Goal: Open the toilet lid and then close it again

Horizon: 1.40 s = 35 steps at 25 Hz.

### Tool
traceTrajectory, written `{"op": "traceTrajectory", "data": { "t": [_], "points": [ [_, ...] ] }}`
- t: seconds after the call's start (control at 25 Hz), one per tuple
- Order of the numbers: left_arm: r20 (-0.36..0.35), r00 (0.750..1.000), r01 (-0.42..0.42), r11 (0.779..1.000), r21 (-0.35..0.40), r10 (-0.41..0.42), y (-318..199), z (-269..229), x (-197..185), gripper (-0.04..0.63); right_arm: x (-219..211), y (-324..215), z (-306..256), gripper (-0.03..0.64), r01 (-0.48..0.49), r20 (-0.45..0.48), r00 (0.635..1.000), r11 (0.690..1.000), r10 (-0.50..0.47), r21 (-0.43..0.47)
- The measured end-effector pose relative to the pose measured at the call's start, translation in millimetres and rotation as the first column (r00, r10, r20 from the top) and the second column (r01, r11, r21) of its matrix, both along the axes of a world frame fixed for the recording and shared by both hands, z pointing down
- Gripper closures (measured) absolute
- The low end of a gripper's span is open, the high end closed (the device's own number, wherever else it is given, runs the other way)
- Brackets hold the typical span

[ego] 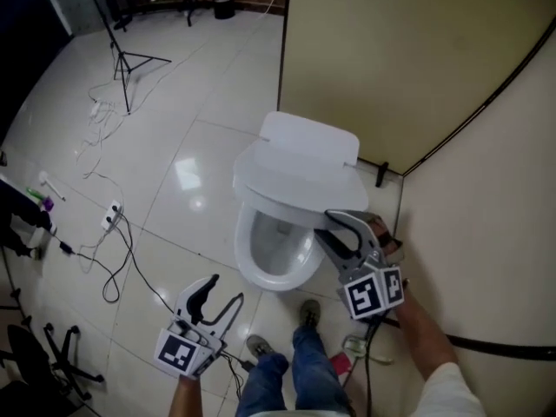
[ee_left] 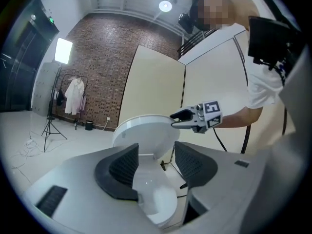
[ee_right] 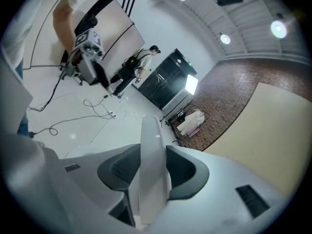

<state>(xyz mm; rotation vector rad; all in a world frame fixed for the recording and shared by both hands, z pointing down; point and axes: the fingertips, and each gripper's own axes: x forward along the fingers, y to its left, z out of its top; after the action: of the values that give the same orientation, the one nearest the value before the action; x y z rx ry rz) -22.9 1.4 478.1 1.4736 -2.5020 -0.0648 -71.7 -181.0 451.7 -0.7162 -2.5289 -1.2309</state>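
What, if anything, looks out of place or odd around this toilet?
Nothing is spilled or broken. Two oddities: loose cables and a power strip trail over the tiles left of the toilet, and the lid hangs half raised, its edge clamped in the jaws of the right gripper.

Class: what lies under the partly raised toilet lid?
Under the toilet lid, held by the right gripper, the front of the white bowl shows; its rear part is covered.

No legible text, labels, brands or numbers anywhere.
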Motion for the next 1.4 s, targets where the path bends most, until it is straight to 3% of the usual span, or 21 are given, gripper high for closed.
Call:
{"op": "traceTrajectory", "data": {
  "t": [0.2, 0.24, 0.36, 0.76, 0.96, 1.12, 1.24, 1.4],
  "points": [
    [0.07, 0.997, -0.031, 1.0, 0.006, 0.03, -43, -59, -17, 0.367, -91, -78, -77, 0.475, -0.063, -0.002, 0.998, 0.991, 0.063, -0.122],
    [0.078, 0.997, -0.029, 1.0, 0.006, 0.028, -49, -68, -21, 0.367, -112, -94, -90, 0.533, -0.08, -0.005, 0.997, 0.985, 0.08, -0.151],
    [0.092, 0.996, -0.008, 1.0, 0.012, 0.007, -67, -86, -31, 0.367, -174, -142, -117, 0.534, -0.138, -0.047, 0.99, 0.956, 0.131, -0.26],
    [0.054, 0.995, 0.089, 0.996, 0.006, -0.089, -99, -104, -37, 0.367, -310, -244, -125, 0.545, -0.288, -0.181, 0.956, 0.871, 0.233, -0.398],
    [0.046, 0.993, 0.109, 0.994, -0.021, -0.108, -95, -100, -36, 0.367, -316, -246, -116, 0.543, -0.274, -0.198, 0.957, 0.881, 0.211, -0.385],
    [0.018, 0.991, 0.136, 0.991, 0.003, -0.136, -84, -106, -43, 0.367, -304, -233, -123, 0.534, -0.255, -0.179, 0.964, 0.881, 0.198, -0.398],
    [0.007, 0.99, 0.14, 0.99, 0.017, -0.14, -76, -116, -48, 0.367, -267, -217, -138, 0.534, -0.218, -0.142, 0.975, 0.869, 0.173, -0.444],
    [0.042, 0.991, 0.124, 0.992, 0.021, -0.124, -70, -138, -56, 0.367, -185, -182, -154, 0.534, -0.163, -0.106, 0.986, 0.844, 0.127, -0.511]
  ]
}}
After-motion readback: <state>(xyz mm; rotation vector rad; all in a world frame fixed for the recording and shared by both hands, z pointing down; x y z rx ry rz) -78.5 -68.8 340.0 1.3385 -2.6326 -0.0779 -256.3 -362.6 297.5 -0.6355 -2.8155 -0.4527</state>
